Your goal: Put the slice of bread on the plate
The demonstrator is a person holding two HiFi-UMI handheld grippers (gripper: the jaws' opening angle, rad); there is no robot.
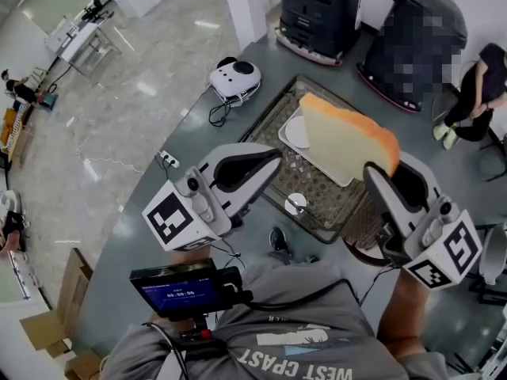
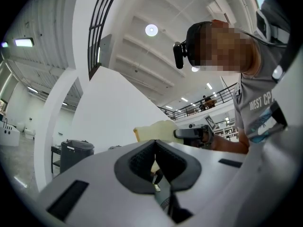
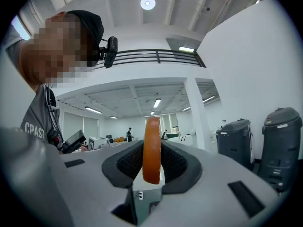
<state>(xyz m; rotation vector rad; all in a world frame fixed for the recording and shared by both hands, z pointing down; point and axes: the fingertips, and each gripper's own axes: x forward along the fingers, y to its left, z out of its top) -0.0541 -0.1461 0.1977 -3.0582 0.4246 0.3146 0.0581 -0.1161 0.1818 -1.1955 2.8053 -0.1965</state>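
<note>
Head view: right gripper jaws pinch pale, orange-crusted bread slice; left gripper jaws closed, empty.

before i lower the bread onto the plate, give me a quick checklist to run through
1. Grip: right gripper shut on the slice of bread, crust between the pads: ok.
2. Alignment: in the head view the slice overlaps the white plate: ok; height above it: cannot tell.
3. Plate surface free: visible part bare, the rest hidden by the bread: cannot tell.
4. Left gripper shut, empty, left of the plate: ok.
5. Small round object on the tray sits apart from the plate: ok.
</note>
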